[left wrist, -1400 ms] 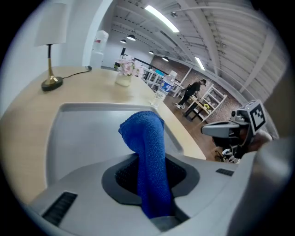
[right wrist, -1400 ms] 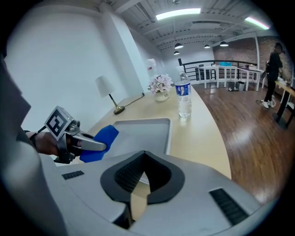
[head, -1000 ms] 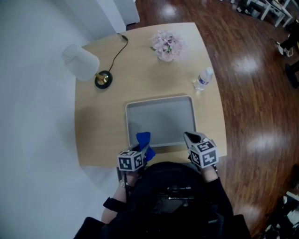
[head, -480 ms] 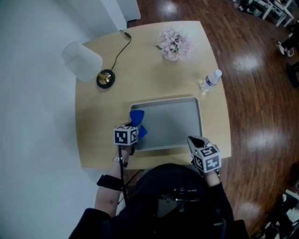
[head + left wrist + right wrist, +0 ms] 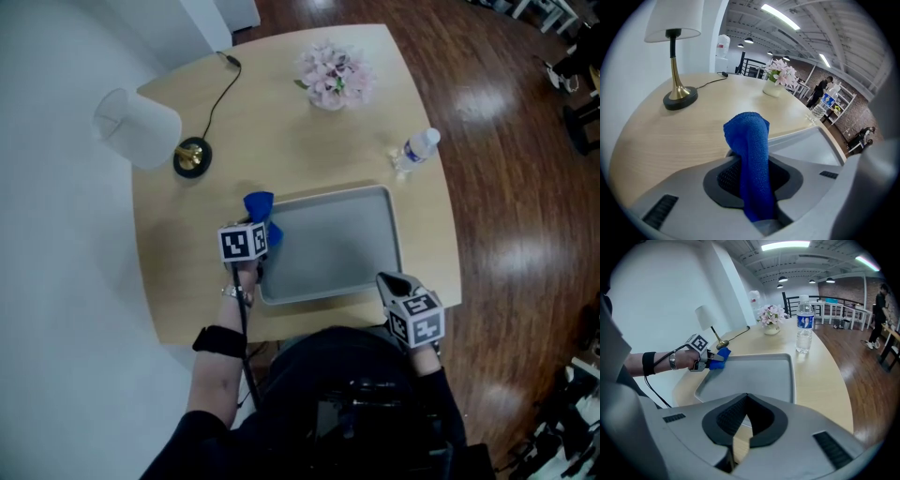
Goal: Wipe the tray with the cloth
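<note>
- Noted left gripper (image 5: 257, 225) at far left corner of grey tray (image 5: 337, 246), jaws closed down onto a folded blue cloth (image 5: 751, 140), pads pressing on both sides of it.
- Saw cloth sticking out past the fingertips, over the tray's corner rim; cannot tell whether it touches the rim.
- Noted right gripper (image 5: 390, 281) at tray's near right corner, above the near edge of the table (image 5: 281, 141); jaws brought together at the tips, nothing between them.
- Found tray lying flat on the light wooden table, long side toward the person.
- Logged beyond the tray: white-shaded lamp (image 5: 139, 127) at far left, pink flowers (image 5: 333, 80) at far middle, water bottle (image 5: 415, 150) upright near tray's far right corner.
</note>
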`<state>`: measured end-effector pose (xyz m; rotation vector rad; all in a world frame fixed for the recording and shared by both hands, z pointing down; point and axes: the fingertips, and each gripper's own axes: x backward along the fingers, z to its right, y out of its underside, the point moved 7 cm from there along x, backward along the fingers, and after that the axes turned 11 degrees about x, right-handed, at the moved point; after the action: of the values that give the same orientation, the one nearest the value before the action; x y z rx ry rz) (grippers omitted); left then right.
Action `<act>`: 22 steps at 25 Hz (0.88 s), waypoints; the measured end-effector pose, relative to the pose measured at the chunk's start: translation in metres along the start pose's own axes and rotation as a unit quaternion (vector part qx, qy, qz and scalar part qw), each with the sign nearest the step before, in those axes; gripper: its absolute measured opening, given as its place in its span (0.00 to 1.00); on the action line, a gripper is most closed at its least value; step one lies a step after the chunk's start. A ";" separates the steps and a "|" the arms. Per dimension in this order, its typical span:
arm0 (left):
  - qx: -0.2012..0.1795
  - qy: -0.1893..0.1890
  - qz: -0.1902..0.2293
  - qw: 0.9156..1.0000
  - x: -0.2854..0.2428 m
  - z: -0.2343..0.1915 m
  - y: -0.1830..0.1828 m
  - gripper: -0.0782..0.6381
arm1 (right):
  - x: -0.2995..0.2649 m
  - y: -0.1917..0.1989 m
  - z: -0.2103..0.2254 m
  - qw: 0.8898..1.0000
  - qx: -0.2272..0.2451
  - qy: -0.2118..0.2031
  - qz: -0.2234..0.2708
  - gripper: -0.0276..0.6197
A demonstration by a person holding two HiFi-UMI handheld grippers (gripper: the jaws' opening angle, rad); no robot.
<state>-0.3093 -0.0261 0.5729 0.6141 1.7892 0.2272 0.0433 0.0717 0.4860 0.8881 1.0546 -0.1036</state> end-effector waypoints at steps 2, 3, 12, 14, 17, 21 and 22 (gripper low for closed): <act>-0.006 -0.004 -0.002 1.000 -0.001 0.000 0.000 0.27 | -0.002 0.002 0.000 1.000 -0.001 -0.001 -0.003 0.05; -0.005 -0.004 -0.003 1.000 -0.002 0.000 0.000 0.27 | -0.003 0.002 0.000 1.000 -0.001 -0.002 -0.003 0.05; -0.003 -0.005 -0.017 1.000 0.004 0.005 0.017 0.27 | -0.001 0.000 -0.003 1.000 0.006 -0.006 0.004 0.05; -0.004 -0.006 -0.022 1.000 0.006 0.007 0.025 0.26 | 0.000 0.001 -0.003 1.000 0.006 -0.006 0.005 0.05; -0.006 -0.004 -0.028 1.000 0.012 0.011 0.039 0.26 | 0.002 0.003 -0.004 1.000 0.008 -0.005 0.009 0.05; -0.002 0.004 -0.038 0.999 0.025 0.018 0.070 0.27 | 0.007 0.007 -0.007 1.000 0.007 -0.004 0.016 0.05; 0.003 0.008 -0.040 0.999 0.028 0.019 0.078 0.27 | 0.008 0.007 -0.007 1.000 0.007 -0.004 0.017 0.05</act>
<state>-0.2738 0.0515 0.5786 0.5451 1.8260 0.1720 0.0460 0.0838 0.4826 0.9176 1.0317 -0.0859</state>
